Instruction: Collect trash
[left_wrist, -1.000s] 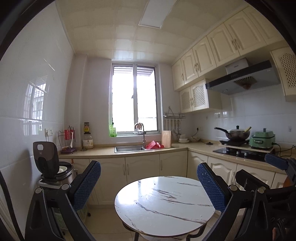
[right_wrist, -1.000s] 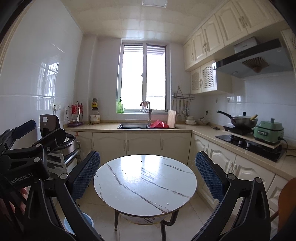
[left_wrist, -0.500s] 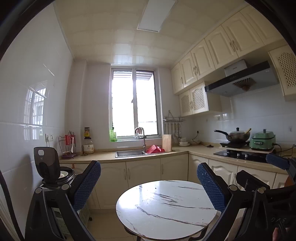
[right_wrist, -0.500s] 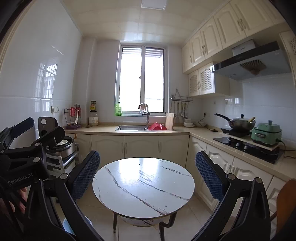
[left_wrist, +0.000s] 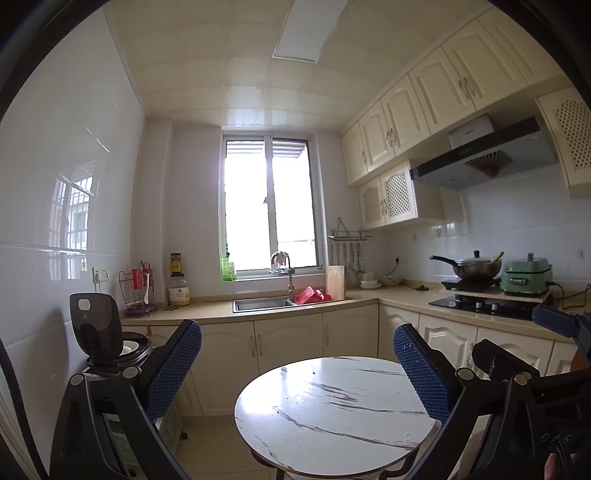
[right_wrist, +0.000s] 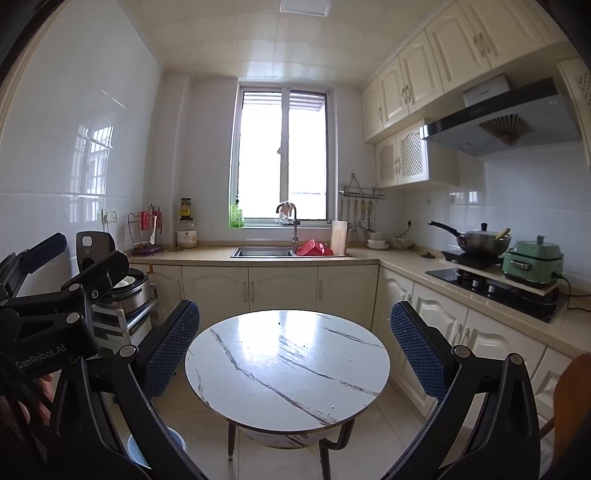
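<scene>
Sunny kitchen light fell on the round worktop (right_wrist: 288, 369), which had slid lower in the left view as both open, empty claws, left claw (left_wrist: 295, 373) and right claw (right_wrist: 295, 350), tipped up, and no trash showed anywhere yet.

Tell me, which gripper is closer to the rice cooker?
Left. The left gripper is up right beside the open rice cooker, whose lid nearly meets its left finger. The right gripper sits farther right, with the left gripper between it and the cooker.
</scene>
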